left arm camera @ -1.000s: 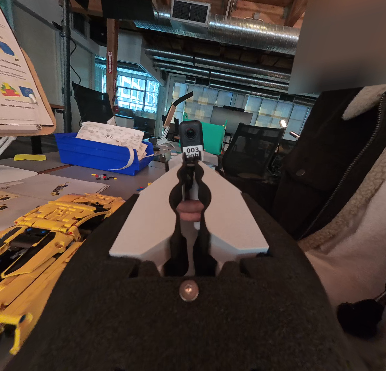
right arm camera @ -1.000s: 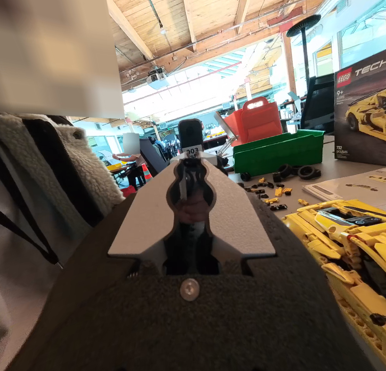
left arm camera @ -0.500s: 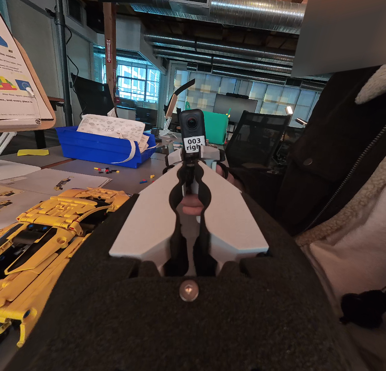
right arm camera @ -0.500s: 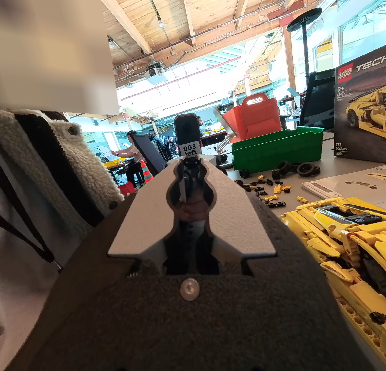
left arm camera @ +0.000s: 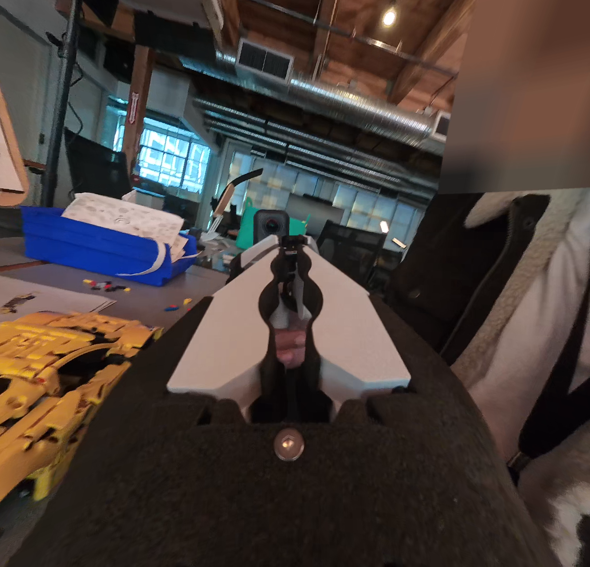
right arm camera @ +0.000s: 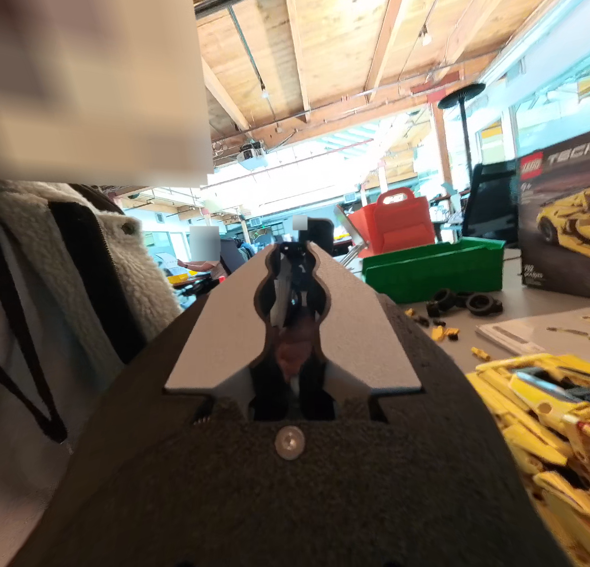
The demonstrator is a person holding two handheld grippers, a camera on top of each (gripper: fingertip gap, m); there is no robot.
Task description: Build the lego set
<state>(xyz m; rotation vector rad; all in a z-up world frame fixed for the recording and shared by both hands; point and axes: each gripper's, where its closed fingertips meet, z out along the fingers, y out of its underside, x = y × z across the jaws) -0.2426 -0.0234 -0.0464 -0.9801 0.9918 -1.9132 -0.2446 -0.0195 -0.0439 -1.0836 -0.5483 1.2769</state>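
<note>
My left gripper [left arm camera: 292, 241] and right gripper [right arm camera: 292, 248] are held in the air, pointing at each other tip to tip. Both have their jaws nearly closed on a small black Lego piece [left arm camera: 292, 254] at the meeting point, also seen in the right wrist view [right arm camera: 295, 264]; its shape is hard to make out. The right gripper's camera [left arm camera: 271, 225] shows just behind my left tips. The partly built yellow Lego car [left arm camera: 48, 360] lies on the table at lower left, and at lower right in the right wrist view [right arm camera: 526, 408].
A blue bin [left arm camera: 95, 251] with papers, loose small pieces [left arm camera: 105, 285] and a booklet [left arm camera: 48, 299] lie behind the car. A green bin [right arm camera: 431, 270], black tyres [right arm camera: 463, 302], small parts [right arm camera: 443, 331], a manual [right arm camera: 526, 337] and the set's box [right arm camera: 555, 225] stand right. The person's jacket [left arm camera: 510, 296] is close. The tips of both grippers are at nearly the same place.
Both grippers have moved closer together and tilted, so each other's camera now sits low behind the tips. The jaws have stayed shut. The views are blurred by motion.
</note>
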